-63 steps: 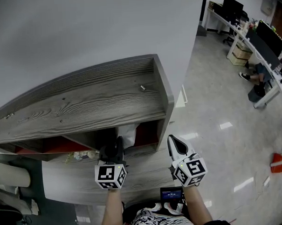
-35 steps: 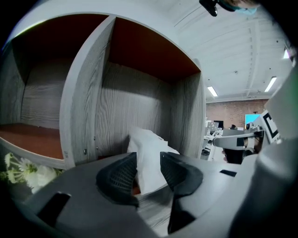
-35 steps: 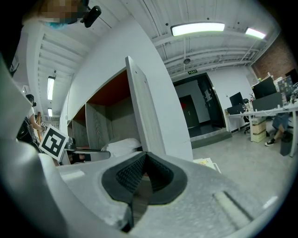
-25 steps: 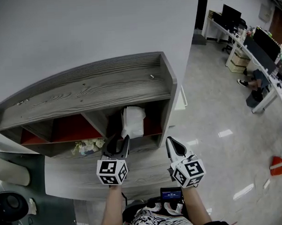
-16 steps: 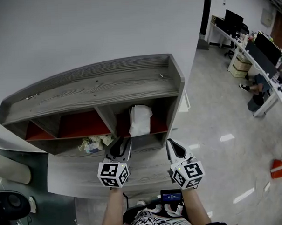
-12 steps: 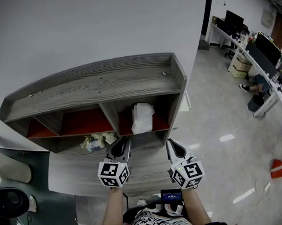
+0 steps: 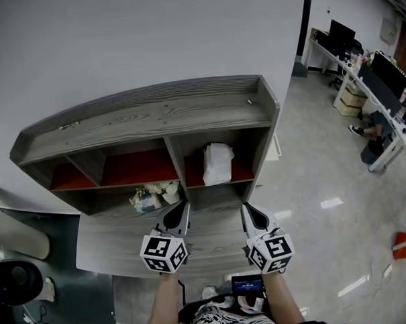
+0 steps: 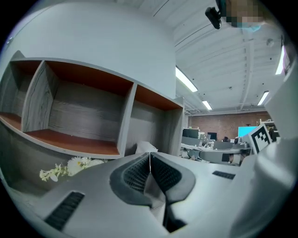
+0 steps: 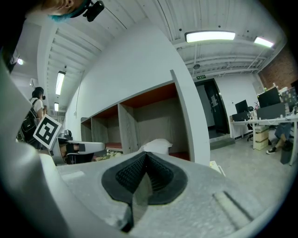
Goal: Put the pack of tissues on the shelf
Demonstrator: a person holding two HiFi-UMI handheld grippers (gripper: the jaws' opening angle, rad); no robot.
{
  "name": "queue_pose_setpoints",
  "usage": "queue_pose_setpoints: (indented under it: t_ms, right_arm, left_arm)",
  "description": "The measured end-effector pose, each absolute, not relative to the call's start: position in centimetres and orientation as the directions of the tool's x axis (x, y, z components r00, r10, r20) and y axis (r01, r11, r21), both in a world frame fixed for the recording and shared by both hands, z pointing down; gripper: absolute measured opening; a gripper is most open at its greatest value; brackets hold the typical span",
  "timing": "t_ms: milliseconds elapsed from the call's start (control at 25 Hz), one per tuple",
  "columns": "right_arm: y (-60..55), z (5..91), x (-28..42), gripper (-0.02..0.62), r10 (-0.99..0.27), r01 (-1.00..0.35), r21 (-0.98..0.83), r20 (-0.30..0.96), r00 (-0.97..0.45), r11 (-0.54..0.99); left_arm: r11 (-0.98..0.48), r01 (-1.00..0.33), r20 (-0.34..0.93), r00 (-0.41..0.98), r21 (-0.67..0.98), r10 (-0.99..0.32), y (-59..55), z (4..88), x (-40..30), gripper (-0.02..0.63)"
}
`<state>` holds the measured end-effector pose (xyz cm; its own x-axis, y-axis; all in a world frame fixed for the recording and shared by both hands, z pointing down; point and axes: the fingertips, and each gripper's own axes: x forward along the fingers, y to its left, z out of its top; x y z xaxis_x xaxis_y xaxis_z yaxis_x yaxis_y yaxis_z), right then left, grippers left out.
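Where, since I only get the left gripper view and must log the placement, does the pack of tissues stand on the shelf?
Observer: In the head view the pack of tissues stands in the rightmost compartment of the shelf, on its red floor.
Operator: Anything held on the other side?
Observer: No. The right gripper view shows the right gripper with its jaws together and nothing between them.
Operator: How close are we to the pack?
Observer: In the head view the left gripper and the right one are both outside the compartments, over the lower board, not touching the pack.
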<state>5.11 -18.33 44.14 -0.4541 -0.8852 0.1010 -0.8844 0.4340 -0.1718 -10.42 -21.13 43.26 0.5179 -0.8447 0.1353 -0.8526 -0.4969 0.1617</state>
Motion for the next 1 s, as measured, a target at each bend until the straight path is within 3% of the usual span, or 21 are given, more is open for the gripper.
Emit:
queue_pose_setpoints:
  t_ms: [1000]
  right_arm:
    - [-16.4, 43.4, 4.4, 0.003, -0.91, -0.914, -0.11, 0.104, -0.401, 0.391]
  left_arm:
    - [-0.557, -0.813, 0.096, 0.577, 0.171, -0.811, -19.3, 42.6, -10.5, 0.008]
